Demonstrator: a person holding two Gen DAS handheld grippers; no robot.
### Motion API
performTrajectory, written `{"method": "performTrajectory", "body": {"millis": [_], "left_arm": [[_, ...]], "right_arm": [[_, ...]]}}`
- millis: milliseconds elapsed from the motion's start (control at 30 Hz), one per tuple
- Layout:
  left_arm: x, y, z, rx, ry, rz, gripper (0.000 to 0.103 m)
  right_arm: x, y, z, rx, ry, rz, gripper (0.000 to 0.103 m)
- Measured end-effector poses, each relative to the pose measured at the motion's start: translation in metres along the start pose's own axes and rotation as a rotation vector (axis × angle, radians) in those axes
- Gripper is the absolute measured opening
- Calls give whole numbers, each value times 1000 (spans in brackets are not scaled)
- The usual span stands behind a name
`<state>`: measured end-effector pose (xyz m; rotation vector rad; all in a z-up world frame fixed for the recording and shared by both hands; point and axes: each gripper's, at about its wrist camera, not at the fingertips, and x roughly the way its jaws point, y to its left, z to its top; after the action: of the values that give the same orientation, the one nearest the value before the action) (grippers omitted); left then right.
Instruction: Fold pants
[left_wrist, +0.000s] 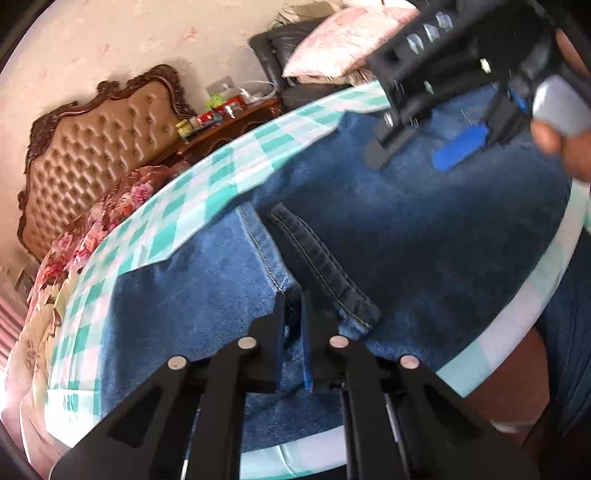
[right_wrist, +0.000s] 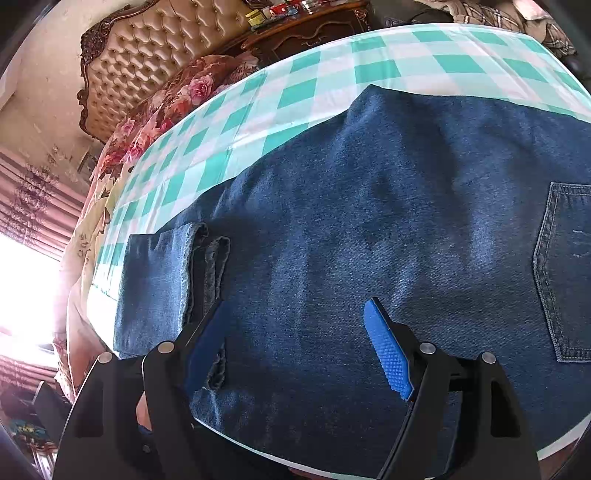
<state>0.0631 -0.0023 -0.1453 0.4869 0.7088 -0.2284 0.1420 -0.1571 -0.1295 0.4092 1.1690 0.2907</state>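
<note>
Blue denim pants (left_wrist: 406, 229) lie on a table with a green and white checked cloth (left_wrist: 207, 184). They also fill the right wrist view (right_wrist: 369, 221), with a back pocket (right_wrist: 565, 269) at the right and the leg hems (right_wrist: 207, 273) at the left. My left gripper (left_wrist: 293, 306) is nearly closed on a fold of denim near a hem (left_wrist: 332, 273). My right gripper (right_wrist: 295, 332) is open and empty above the flat denim. It shows in the left wrist view (left_wrist: 413, 151) at the upper right, held by a hand.
A bed with a tufted headboard (left_wrist: 103, 147) and floral bedding (left_wrist: 110, 214) stands beyond the table. A dark wooden nightstand (left_wrist: 229, 125) holds small items. A black chair with a pink pillow (left_wrist: 343, 37) is at the far side. The table's near edge (left_wrist: 517, 317) is by the person's legs.
</note>
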Motion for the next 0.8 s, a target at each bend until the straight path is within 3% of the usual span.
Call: {"method": "performTrajectory", "body": {"millis": [167,300,367,400,433,467,633,800], "left_arm": [[-38,-3,9,-29,-75,-14,7],[-27,-19,10,-9,-55,-36,9],[-18,-23,6,-10,-38,-59,16],[-17,-23,5,-14,-38,-68,29],[-18,-22,3,-13,-37,-68,50],[-23,-22,0,4,-52,-48,56],[-46,-17,-23,71,-75,21,56],[-41,-34,-26,174,-68,78,56]], "right_arm": [[-2,-4,1,10,-6,-1,74],[1,-4,0,17,2,-5,74],[2,-1,-2,7,9,-1,74],[3,1,-3,-2,12,-1,74],[3,2,-4,-5,14,-2,74],[3,1,-4,-4,16,0,74],[8,-2,-4,9,28,6,74],[13,9,-6,5,53,46,76]]}}
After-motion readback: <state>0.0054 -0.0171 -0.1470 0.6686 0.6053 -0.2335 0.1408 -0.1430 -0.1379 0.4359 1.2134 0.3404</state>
